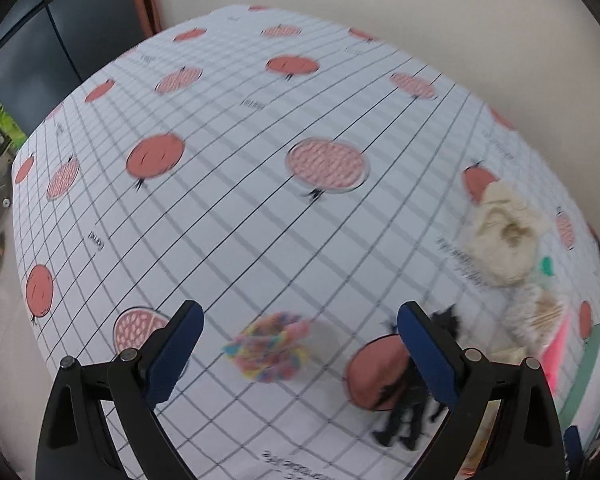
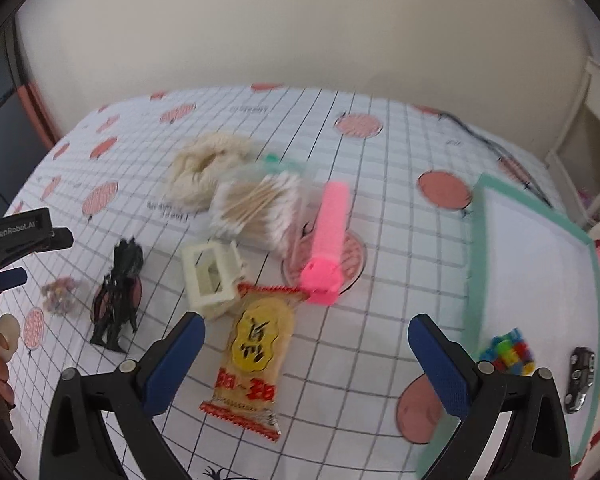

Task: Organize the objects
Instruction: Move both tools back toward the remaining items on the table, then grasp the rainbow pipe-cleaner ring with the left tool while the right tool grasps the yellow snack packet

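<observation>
Jaws spread on both: left gripper (image 1: 300, 344) above multicolored bundle (image 1: 269, 349), right gripper (image 2: 306, 352) above snack packet (image 2: 252, 360).

Right gripper (image 2: 306, 354), fingers (image 2: 172, 354) spread, hovers over a snack packet (image 2: 256, 354).

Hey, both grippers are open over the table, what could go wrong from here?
1. The left gripper frames the colourful bundle, but the black figure sits against its right finger and may get knocked or caught.
2. The right gripper hangs over the snack packet, whose top touches the white clip and pink roller; lifting might drag them.
</observation>
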Demonstrator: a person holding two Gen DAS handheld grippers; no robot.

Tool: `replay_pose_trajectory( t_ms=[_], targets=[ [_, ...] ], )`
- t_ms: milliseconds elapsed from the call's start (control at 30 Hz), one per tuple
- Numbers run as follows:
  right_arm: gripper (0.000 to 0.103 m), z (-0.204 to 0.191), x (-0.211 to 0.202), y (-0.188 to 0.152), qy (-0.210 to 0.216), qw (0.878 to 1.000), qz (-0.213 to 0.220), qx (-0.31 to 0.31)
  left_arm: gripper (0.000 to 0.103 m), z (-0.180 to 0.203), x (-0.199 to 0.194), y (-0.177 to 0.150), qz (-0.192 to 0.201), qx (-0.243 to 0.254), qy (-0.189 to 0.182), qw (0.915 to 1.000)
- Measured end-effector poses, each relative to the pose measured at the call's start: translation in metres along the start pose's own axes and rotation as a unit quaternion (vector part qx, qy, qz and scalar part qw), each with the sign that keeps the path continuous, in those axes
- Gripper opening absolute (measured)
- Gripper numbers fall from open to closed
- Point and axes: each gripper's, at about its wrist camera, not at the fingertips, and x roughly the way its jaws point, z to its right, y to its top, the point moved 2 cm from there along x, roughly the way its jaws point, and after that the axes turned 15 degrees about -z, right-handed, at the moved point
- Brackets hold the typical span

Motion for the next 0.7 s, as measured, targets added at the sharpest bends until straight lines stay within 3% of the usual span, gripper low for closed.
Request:
replay_pose_trajectory(
  t_ms=[400, 700],
  targets=[
    [0.103, -0.009, 0.03, -0.002, 0.014, 0.998, -0.061, 0.009, 0.098, -0.018, 0.036, -0.003, -0.061, -0.017, -0.02, 0.9978],
    [0.103, -0.015, 0.04, -0.003, 0.01, 0.997, -0.076, 0.002, 0.082, -0.014, 0.044, -0.008, -0.066, -0.004, -0.012, 0.9977]
  ],
)
